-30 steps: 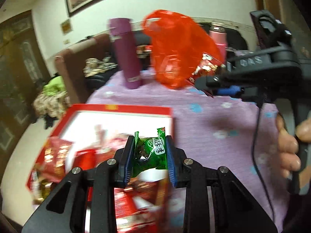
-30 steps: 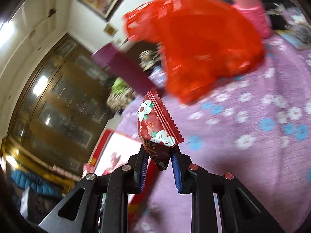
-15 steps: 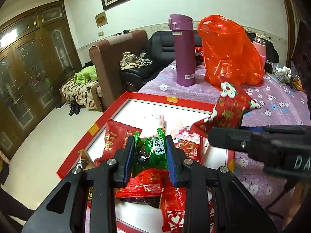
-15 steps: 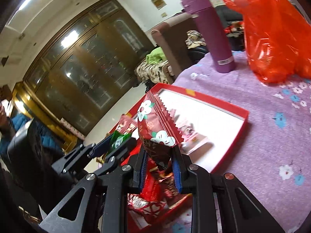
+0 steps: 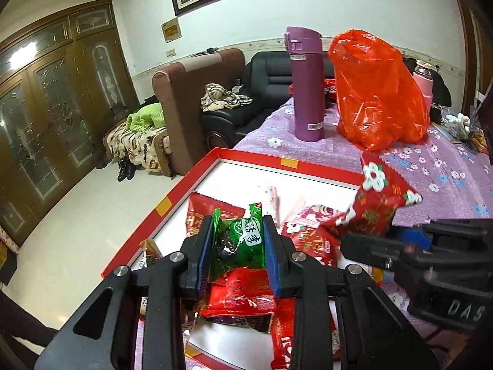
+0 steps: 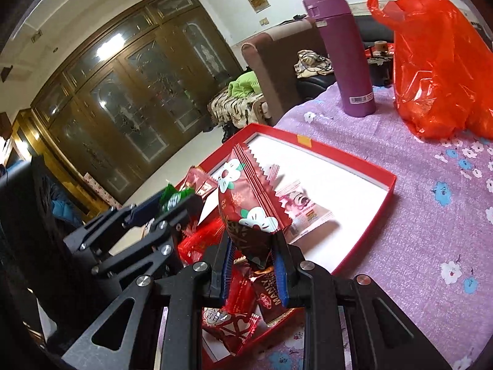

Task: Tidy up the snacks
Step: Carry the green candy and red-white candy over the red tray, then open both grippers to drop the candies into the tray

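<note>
A: Packets first, left side: the left gripper (image 5: pixel 237 243) is clamped on a green snack packet (image 5: pixel 238 240), pinched across its middle between the pads, above the red tray (image 5: pixel 172 199)

B: Light and crinkly, I'd judge; soft film that slips, so mid-body is the sensible hold

A: Right gripper (image 6: pixel 254 265) pinches a red flowered packet (image 6: pixel 249 206) by its lower end; most of it sticks up beyond the jaws, over the tray's pile

B: Flimsy there, may flop

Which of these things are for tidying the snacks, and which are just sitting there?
For the job:
green snack in the left tool
red flowered snack in the right tool
red box

Just sitting there:
purple bottle
orange bag
pink bottle
</note>
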The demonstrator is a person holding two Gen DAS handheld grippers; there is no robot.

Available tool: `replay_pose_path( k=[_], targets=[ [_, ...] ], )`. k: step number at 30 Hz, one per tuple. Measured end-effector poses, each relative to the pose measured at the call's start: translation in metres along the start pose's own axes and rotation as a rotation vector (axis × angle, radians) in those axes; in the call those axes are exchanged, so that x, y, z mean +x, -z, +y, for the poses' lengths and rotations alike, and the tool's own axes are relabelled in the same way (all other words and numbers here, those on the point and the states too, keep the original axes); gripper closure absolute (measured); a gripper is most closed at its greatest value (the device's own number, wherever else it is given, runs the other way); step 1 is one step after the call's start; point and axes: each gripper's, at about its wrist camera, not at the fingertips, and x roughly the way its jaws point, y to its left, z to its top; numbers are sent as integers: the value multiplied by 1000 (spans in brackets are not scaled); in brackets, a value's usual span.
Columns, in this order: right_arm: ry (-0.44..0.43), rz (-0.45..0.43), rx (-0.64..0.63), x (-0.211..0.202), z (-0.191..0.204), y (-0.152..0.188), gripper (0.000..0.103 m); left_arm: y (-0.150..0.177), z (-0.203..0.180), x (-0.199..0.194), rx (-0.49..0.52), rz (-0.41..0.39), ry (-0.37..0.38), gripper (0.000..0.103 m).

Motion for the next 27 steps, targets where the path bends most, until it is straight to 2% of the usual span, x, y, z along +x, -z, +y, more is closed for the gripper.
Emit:
replay_pose_path(
  k=[15,20,27],
  targets=[
    [21,50,-99,18,29,18,80,2,23,14,-42,20,-66,75],
    [56,71,-132,27,35,25,80,5,24,23,-45,34,-83,75],
    [92,100,-130,36,32,29,80,4,18,42,-32,80,-76,74]
  ],
)
